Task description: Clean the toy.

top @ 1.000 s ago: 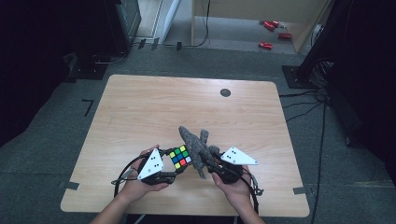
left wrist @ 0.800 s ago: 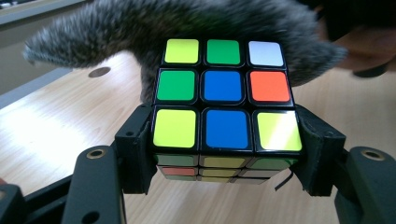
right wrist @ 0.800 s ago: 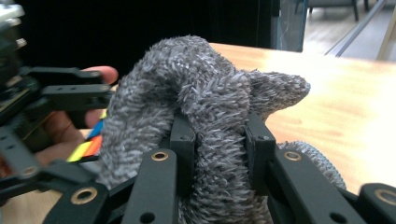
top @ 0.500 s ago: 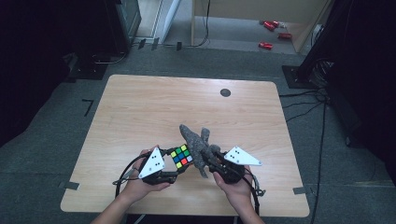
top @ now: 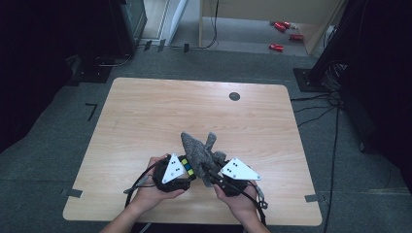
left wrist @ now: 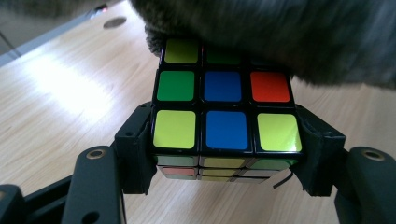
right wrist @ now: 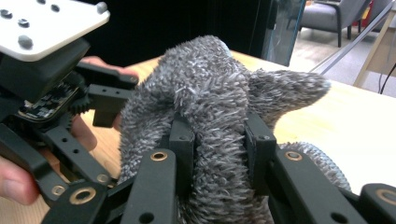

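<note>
The Rubik's cube (left wrist: 224,116) sits squarely between the jaws of my left hand-held gripper (left wrist: 224,154), which clamp it on its two sides; its top face shows yellow, blue, green and red tiles. It is at the near middle of the counter (top: 160,111), held just above the wood. In the high view the cube (top: 186,165) peeks out between the two white plates, with my left hand-held gripper (top: 180,171) on its left.

Draped over the cube's far edge is a grey fuzzy plush toy (right wrist: 210,116), which covers the far row of tiles in the left gripper view (left wrist: 280,32). My right hand-held gripper (right wrist: 218,154) is pinched narrow on a fold of that plush, the fur bulging around both jaws. In the high view the plush toy (top: 199,150) rises from between my two hands and points toward the far side, with my right hand-held gripper (top: 214,175) just right of the cube.

Farther off, a small dark round spot (top: 234,96) marks the counter near its far edge, well apart from everything I hold.
</note>
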A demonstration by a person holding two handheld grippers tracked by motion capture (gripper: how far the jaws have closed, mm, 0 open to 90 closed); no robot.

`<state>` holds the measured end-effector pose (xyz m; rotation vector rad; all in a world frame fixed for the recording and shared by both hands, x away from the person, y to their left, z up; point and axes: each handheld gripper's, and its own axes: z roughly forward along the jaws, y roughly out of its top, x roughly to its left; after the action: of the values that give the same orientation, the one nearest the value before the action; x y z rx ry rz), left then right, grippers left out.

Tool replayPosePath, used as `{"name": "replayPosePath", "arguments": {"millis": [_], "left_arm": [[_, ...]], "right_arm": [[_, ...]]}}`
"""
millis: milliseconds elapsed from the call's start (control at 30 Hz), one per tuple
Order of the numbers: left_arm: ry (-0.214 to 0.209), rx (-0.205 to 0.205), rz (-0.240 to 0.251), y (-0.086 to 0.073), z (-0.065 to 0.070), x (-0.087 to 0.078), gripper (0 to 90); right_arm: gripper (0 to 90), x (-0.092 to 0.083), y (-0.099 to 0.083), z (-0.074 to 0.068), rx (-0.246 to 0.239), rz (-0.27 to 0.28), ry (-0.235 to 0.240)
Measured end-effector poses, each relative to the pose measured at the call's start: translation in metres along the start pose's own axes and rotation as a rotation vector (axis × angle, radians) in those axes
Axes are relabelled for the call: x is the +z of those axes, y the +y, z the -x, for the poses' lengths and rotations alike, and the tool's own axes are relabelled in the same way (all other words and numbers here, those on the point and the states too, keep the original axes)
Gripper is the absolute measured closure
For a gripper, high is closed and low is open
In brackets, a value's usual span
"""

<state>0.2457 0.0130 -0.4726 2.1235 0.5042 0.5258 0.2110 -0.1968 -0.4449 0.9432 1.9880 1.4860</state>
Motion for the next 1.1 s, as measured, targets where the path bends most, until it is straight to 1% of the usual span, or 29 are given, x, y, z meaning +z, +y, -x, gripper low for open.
{"name": "replayPosePath", "arguments": {"millis": [33, 100, 167, 200, 233, 267, 300, 367, 433, 467, 500, 533, 600, 667, 700, 733, 767, 800, 867, 900, 967, 1033, 1100], "left_arm": [[0.011, 0.016, -0.018, 0.002, 0.003, 0.001, 35.5], [0.033, 0.046, -0.040, 0.006, 0.008, 0.002, 35.5], [0.037, 0.068, -0.045, 0.009, 0.012, 0.002, 35.4], [0.038, 0.071, -0.043, 0.010, 0.013, 0.001, 35.5], [0.036, 0.070, -0.039, 0.011, 0.013, 0.000, 35.5], [0.031, 0.063, -0.036, 0.011, 0.012, -0.001, 35.5], [0.026, 0.056, -0.031, 0.011, 0.010, -0.002, 35.5], [0.025, 0.048, -0.026, 0.011, 0.008, -0.004, 35.5], [0.023, 0.044, -0.019, 0.010, 0.007, -0.005, 35.5], [0.024, 0.049, -0.019, 0.010, 0.008, -0.004, 35.5], [0.022, 0.047, -0.020, 0.011, 0.008, -0.003, 35.5], [0.020, 0.048, -0.019, 0.011, 0.009, -0.002, 35.5], [0.011, 0.051, -0.019, 0.012, 0.011, -0.001, 35.5], [0.001, 0.060, -0.014, 0.012, 0.012, -0.002, 35.5], [0.000, 0.062, -0.013, 0.012, 0.012, -0.002, 35.5], [-0.003, 0.059, -0.011, 0.012, 0.011, -0.004, 35.5], [-0.008, 0.051, -0.007, 0.012, 0.010, -0.005, 35.5], [-0.009, 0.047, 0.000, 0.011, 0.008, -0.007, 35.5], [-0.013, 0.032, 0.024, 0.010, 0.004, -0.010, 35.5], [-0.022, 0.026, 0.035, 0.010, 0.001, -0.012, 35.5], [-0.061, 0.003, 0.078, 0.009, -0.004, -0.015, 35.5], [-0.097, -0.008, 0.110, 0.007, -0.007, -0.015, 35.5], [-0.134, -0.029, 0.153, 0.003, -0.008, -0.016, 35.5]], "right_arm": [[70.9, 0.002, -0.001, -0.002, -0.005, -0.006, 0.000], [70.9, 0.005, -0.002, -0.009, -0.037, -0.012, 0.004], [70.9, 0.007, -0.001, -0.017, -0.072, -0.011, 0.020], [71.0, 0.007, 0.000, -0.019, -0.080, -0.009, 0.023], [71.3, 0.007, 0.000, -0.021, -0.084, -0.007, 0.015], [71.6, 0.006, 0.001, -0.019, -0.082, -0.002, 0.010], [71.9, 0.006, 0.002, -0.016, -0.070, 0.002, 0.005], [72.2, 0.003, 0.002, -0.006, -0.030, 0.014, -0.017], [72.3, 0.001, 0.001, 0.004, 0.005, 0.010, -0.033], [72.3, 0.000, 0.001, 0.006, 0.019, 0.011, -0.030], [72.3, 0.000, 0.000, 0.006, 0.020, 0.015, -0.025], [72.4, 0.000, 0.000, 0.002, 0.009, 0.020, -0.029], [72.4, -0.001, 0.000, -0.009, -0.028, 0.026, -0.031], [72.3, 0.001, 0.001, -0.021, -0.063, 0.025, -0.015], [72.4, 0.001, 0.001, -0.025, -0.082, 0.020, -0.017], [72.4, 0.002, 0.002, -0.026, -0.093, 0.015, -0.024], [72.4, 0.001, 0.003, -0.022, -0.082, 0.016, -0.025], [72.5, 0.000, 0.004, -0.016, -0.058, 0.023, -0.030], [72.6, -0.005, 0.004, -0.001, -0.023, 0.027, -0.083], [72.6, -0.006, 0.003, 0.007, 0.002, 0.019, -0.096], [72.6, -0.008, -0.001, 0.017, 0.048, 0.011, -0.095], [72.6, -0.008, -0.003, 0.018, 0.054, 0.018, -0.086], [72.7, -0.008, -0.001, 0.015, 0.046, 0.026, -0.080]]}}
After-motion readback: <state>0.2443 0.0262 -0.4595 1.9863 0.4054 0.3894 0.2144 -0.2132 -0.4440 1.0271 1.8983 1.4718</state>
